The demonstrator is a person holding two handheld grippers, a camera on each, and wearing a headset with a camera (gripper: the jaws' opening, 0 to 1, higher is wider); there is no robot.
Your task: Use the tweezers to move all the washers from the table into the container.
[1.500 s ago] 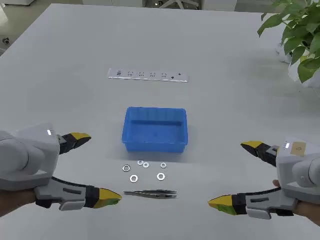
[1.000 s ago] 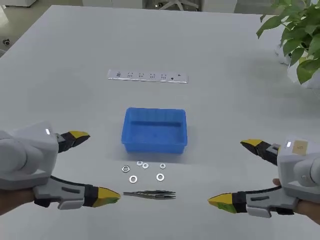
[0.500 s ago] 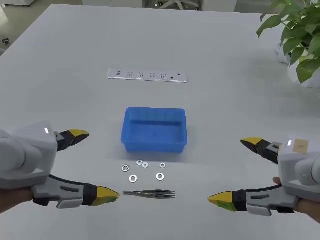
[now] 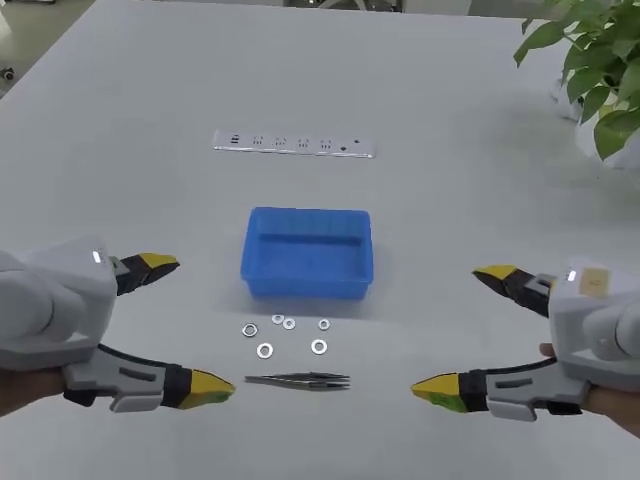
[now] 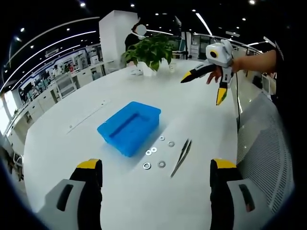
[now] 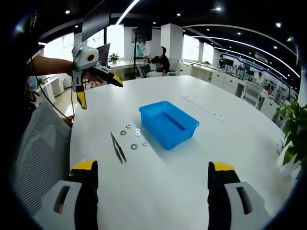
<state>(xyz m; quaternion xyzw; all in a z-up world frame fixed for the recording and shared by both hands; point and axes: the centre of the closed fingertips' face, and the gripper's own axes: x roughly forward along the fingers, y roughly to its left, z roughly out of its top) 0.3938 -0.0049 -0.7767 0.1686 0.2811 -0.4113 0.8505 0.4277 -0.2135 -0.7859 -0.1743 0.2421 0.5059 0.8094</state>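
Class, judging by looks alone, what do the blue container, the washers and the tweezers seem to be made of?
Blue container: likely plastic, even saturated colour, soft sheen. Washers: probably metal, bright silvery rings. Tweezers: seemingly steel, thin dark-grey blades with glints.

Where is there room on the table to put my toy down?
Bare table between the blue container and the power strip, and either side of the container. Crowded in front of it: washers and tweezers.
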